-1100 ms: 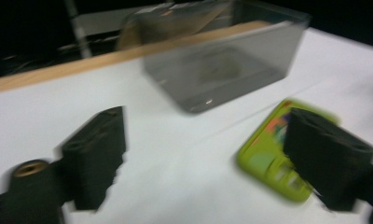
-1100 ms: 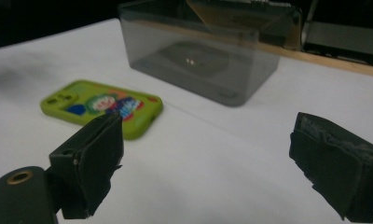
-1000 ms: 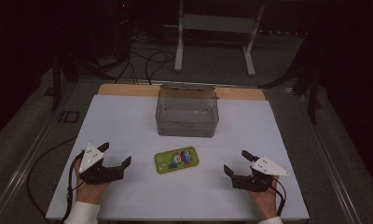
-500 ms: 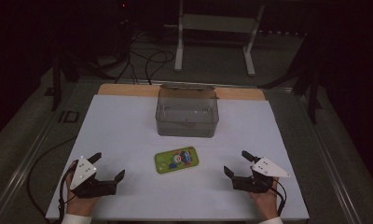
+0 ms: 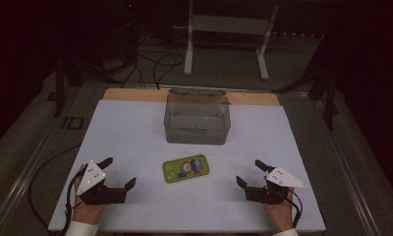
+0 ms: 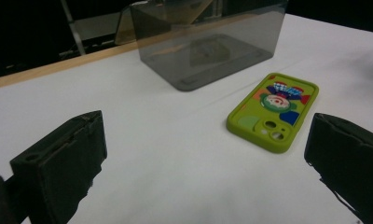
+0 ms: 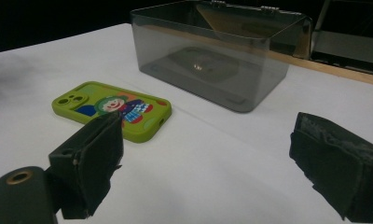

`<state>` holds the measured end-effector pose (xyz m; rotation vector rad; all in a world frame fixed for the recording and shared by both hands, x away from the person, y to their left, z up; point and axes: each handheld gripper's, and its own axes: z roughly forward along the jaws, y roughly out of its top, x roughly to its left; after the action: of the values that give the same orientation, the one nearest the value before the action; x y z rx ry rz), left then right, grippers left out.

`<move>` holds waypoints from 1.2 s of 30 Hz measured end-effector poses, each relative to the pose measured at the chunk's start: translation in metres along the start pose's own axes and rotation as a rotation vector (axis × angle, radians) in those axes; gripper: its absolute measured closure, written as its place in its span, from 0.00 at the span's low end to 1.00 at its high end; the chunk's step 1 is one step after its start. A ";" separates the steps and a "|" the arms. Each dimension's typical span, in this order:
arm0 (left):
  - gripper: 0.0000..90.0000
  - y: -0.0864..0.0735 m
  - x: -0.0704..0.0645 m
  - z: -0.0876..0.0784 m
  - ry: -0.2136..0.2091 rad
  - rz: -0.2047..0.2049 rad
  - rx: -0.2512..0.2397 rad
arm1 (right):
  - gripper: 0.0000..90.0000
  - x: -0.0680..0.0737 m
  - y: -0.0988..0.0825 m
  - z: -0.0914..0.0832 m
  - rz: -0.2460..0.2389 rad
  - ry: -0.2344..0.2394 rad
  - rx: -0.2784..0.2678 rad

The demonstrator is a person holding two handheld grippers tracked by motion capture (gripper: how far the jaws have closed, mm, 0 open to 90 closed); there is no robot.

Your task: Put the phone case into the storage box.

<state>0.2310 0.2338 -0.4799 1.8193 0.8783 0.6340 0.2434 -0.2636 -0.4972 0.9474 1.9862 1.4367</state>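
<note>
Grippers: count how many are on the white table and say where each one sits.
2. The left gripper is at the near left of the white table, the right gripper at the near right; the green phone case lies between them.

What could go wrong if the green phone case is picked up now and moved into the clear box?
1. The green phone case lies flat on the white table, so open jaws of the left gripper or right gripper may slide it instead of gripping its thin edge.
2. The clear box looks light; a gripper bumping its wall could push it backwards.
3. Both grippers flank the case and might collide if they reach together.
</note>
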 end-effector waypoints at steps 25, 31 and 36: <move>0.00 0.049 0.002 0.056 -0.102 0.132 0.171 | 0.11 -0.001 0.000 -0.002 -0.004 0.005 0.003; 0.00 0.053 0.000 0.073 -0.120 0.163 0.219 | 0.11 -0.001 0.000 -0.002 -0.005 0.007 0.007; 0.00 0.059 -0.004 0.086 -0.137 0.186 0.251 | 0.11 -0.001 0.000 -0.002 -0.005 0.008 0.007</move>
<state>0.3097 0.1686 -0.4589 2.1623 0.7275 0.5243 0.2425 -0.2658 -0.4968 0.9403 1.9995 1.4331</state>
